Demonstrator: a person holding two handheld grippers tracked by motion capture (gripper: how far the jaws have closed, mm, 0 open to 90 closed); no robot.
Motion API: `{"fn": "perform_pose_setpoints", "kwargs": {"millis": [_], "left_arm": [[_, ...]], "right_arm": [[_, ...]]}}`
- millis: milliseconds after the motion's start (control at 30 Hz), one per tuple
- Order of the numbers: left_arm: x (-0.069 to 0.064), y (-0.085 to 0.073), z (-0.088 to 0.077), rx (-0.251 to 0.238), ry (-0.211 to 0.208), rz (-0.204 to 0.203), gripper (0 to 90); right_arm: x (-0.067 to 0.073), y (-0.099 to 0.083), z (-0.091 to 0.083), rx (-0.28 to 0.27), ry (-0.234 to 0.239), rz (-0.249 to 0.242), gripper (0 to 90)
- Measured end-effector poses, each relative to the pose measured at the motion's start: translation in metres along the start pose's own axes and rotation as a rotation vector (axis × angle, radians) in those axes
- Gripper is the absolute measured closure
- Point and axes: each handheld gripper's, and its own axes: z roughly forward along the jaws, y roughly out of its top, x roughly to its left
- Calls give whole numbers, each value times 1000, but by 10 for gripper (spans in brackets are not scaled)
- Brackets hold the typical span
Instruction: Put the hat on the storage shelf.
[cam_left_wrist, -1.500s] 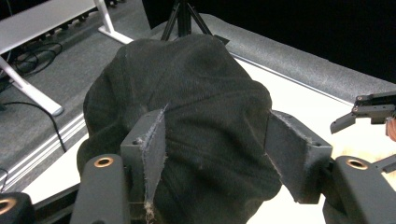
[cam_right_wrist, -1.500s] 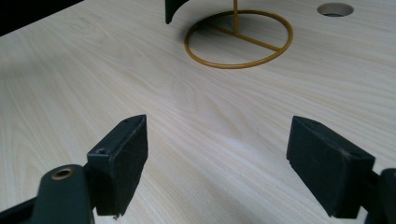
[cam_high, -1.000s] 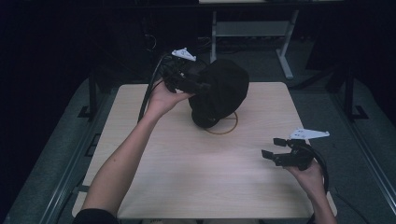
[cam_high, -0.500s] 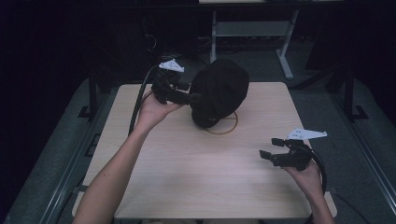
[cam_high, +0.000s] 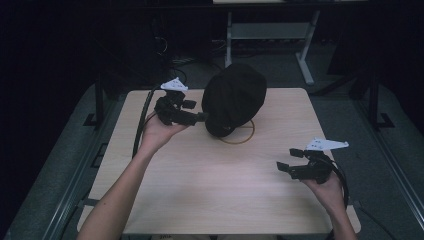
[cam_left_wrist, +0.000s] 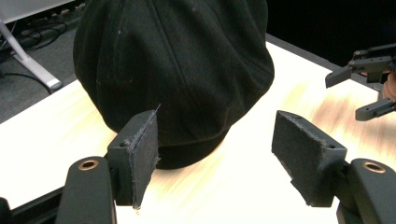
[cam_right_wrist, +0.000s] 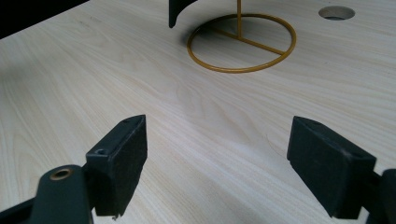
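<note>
a black cap (cam_high: 234, 97) was seen in the upper middle of the high view, perched on a yellow wire stand (cam_high: 239, 134) whose ring base lay flat on the pale wooden table (cam_high: 200, 190). in the left gripper view the cap (cam_left_wrist: 173, 70) was spread across the upper left and centre of the frame, its brim edge low near the tabletop. the left gripper (cam_high: 196, 116) was held just left of the cap in the high view, on the upturned left hand (cam_high: 159, 134). its jaws were spread wide, nothing was held between them, and its pads (cam_left_wrist: 144, 149) were seen just short of the cap's lower edge; whether one jaw touched the fabric could not be told. the right gripper (cam_high: 289, 163) was held in the lower right of the high view, well apart from the cap, by the right hand (cam_high: 327, 187). its jaws were likewise parted wide and empty, with its pads (cam_right_wrist: 125, 156) poised above bare wood. the stand's ring (cam_right_wrist: 243, 44) and upright rod were seen at the top of the right gripper view, beside a round hole (cam_right_wrist: 336, 12) in the tabletop at the upper right.
</note>
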Motion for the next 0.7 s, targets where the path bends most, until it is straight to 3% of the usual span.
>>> {"fn": "perform_pose_setpoints", "kwargs": {"millis": [700], "left_arm": [[1, -44, -13, -21, 26, -36, 288]], "right_arm": [[3, -1, 1, 10, -16, -23, 198]]}}
